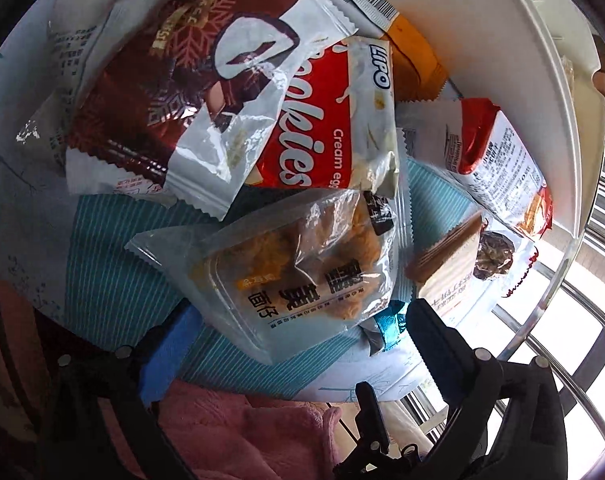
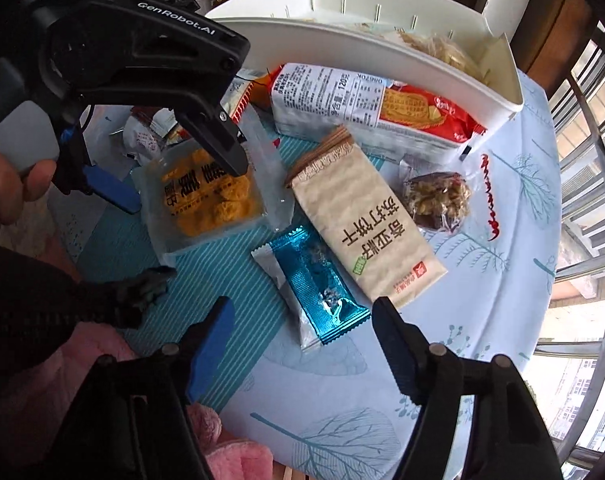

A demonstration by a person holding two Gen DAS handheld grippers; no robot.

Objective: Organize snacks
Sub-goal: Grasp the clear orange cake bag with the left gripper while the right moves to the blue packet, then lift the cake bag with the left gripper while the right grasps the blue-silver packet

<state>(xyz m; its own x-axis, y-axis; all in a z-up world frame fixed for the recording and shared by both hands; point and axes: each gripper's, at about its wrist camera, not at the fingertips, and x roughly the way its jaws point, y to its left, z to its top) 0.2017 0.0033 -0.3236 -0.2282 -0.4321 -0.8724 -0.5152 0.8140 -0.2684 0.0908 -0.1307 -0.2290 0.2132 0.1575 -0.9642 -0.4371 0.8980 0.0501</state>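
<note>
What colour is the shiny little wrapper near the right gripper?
Shiny blue wrapper with silvery ends, clearest in the right wrist view.

a tablecloth-covered table (image 2: 514,216) carries a striped mat (image 2: 230,256), snack packets (image 2: 366,236), white bin (image 2: 382,52).

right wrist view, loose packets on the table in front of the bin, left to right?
Clear packet of orange snacks → blue foil bar → beige cracker pack → clear nut-cluster wrapper. The left gripper hangs open over the first; the long red-and-white biscuit pack is left out, since it spans behind several.
</note>
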